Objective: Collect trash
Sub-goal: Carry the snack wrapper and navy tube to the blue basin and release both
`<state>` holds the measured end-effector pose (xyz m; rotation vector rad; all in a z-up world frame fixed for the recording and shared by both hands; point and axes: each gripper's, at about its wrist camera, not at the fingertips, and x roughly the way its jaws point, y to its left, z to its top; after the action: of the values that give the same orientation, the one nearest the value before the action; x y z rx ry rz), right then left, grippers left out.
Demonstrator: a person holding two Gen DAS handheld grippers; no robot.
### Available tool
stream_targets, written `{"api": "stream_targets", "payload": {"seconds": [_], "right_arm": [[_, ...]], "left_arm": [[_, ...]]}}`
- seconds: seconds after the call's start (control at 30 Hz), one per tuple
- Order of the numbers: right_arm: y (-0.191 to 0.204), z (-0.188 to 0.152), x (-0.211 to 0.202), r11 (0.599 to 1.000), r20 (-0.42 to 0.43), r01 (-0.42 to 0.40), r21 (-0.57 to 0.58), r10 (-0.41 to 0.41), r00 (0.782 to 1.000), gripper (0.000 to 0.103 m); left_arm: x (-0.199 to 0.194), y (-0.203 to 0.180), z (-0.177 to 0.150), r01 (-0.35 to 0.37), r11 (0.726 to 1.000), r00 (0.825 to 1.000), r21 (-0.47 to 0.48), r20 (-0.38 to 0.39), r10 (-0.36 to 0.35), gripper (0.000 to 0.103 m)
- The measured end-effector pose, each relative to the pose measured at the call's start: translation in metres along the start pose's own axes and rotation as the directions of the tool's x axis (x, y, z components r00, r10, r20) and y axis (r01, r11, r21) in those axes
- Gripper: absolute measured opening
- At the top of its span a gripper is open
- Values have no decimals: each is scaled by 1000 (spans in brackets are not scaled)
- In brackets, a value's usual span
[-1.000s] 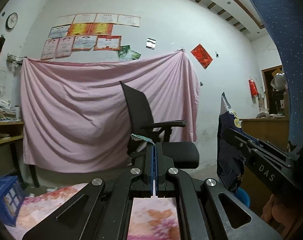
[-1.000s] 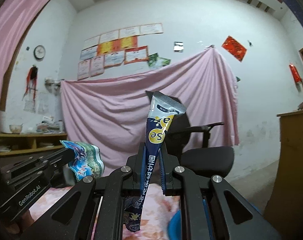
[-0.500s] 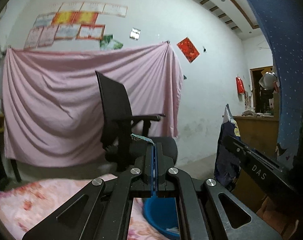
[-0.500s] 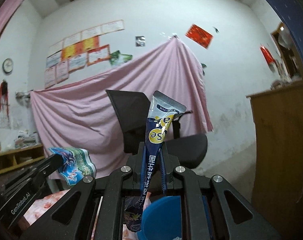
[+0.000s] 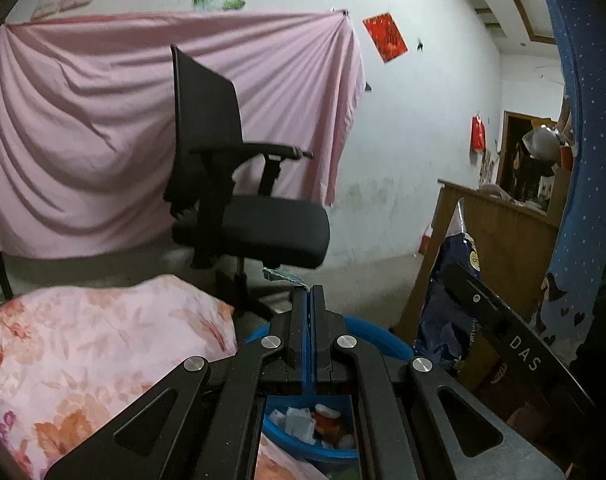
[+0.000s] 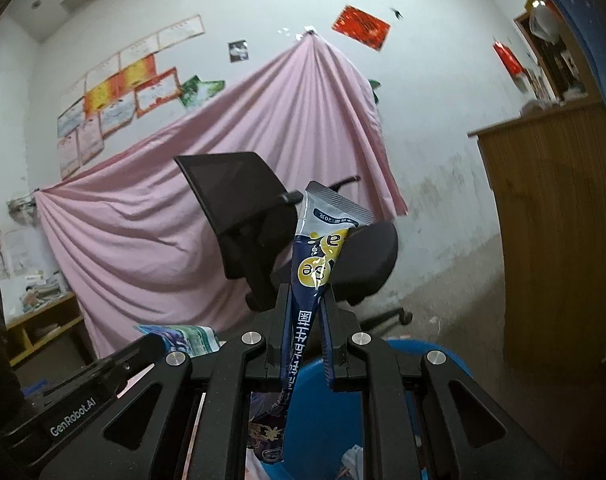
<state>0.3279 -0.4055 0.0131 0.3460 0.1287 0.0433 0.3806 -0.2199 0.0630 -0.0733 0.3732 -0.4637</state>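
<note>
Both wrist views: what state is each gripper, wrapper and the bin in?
Left gripper: shut on a thin green-and-blue wrapper.
Right gripper: shut on a dark blue snack wrapper with yellow circles, standing upright.
Round blue plastic bin: open-topped, below both grippers, already holding scraps of trash.

Left gripper (image 5: pixel 308 294): showing matte black linkage arms with triangular cutouts, round silver screws at the pivots, blue strips lining the inner finger faces. Carrying white "GenRobot.AI" lettering on its side, seen from the right wrist view. Right gripper (image 6: pixel 306 300): sharing the same black frame, silver screws (image 6: pixel 253 337) and blue-edged fingers (image 6: pixel 328 344). Bearing white "DAS" lettering along its side bar in the left wrist view.
</note>
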Motion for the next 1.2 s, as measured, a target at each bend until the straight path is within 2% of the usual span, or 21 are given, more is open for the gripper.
{"api": "stream_targets", "payload": {"seconds": [0.37,0.7,1.07,1.13,1.2], "right_arm": [[-9,-8,17,999,-109,13,51,-7,994,12],[-8,-16,34,998,-221,22,52,-10,975,12],[-9,-18,39,998,-253,33,49,-20,967,17],[-10,-19,40,998,-255,35,49,-21,967,18],[-11,-19,40,998,-257,37,48,-23,966,24]], "left_arm": [[16,-2,-20,3,1000,994,-26,-107,-6,0],[30,12,-29,-3,993,978,-117,-208,-22,0],[33,21,-36,-35,993,969,-109,-247,7,1],[32,22,-37,-39,993,968,-111,-250,10,1],[31,24,-38,-43,993,968,-112,-251,14,1]]}}
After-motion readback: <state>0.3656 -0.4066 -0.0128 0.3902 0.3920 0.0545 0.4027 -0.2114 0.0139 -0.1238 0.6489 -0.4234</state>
